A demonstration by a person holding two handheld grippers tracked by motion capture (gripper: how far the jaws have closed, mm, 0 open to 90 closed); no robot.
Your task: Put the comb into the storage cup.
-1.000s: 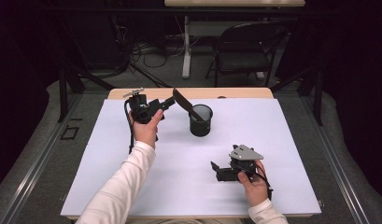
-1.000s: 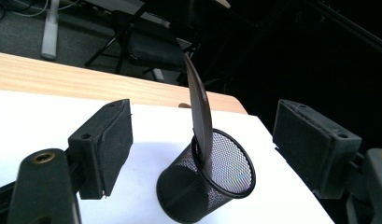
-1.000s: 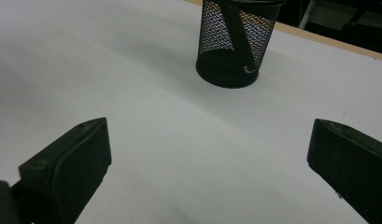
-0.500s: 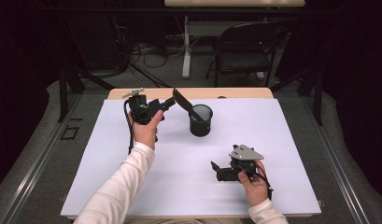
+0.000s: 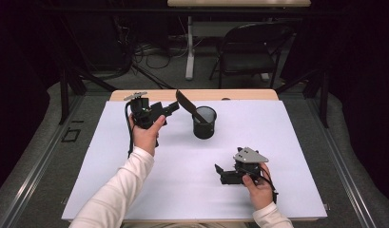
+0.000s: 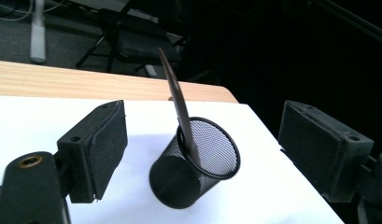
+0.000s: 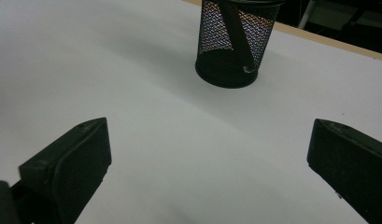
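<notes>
One mesh cup [image 5: 204,122] holding one dark, perhaps flat blade [image 5: 186,103]; both tools [image 5: 169,109] [image 5: 219,171] gape wide.

A white sheet [image 5: 277,142] is spread over a wooden table [image 5: 239,94], and only a narrow strip of the wood is seen at the far edge of the sheet. Behind the table, a black folding chair [image 5: 251,52] is placed on the grey floor [image 5: 168,76]. To the left of the chair, a pale metal leg [image 5: 189,52] of a second table [image 5: 239,2] is seen, and this second table is found at the far end, above the chair. Black cables [image 5: 140,50] are laid on the floor to the left of that leg. A metal rail [image 5: 28,166] is seen along the left side of the wooden table.
</notes>
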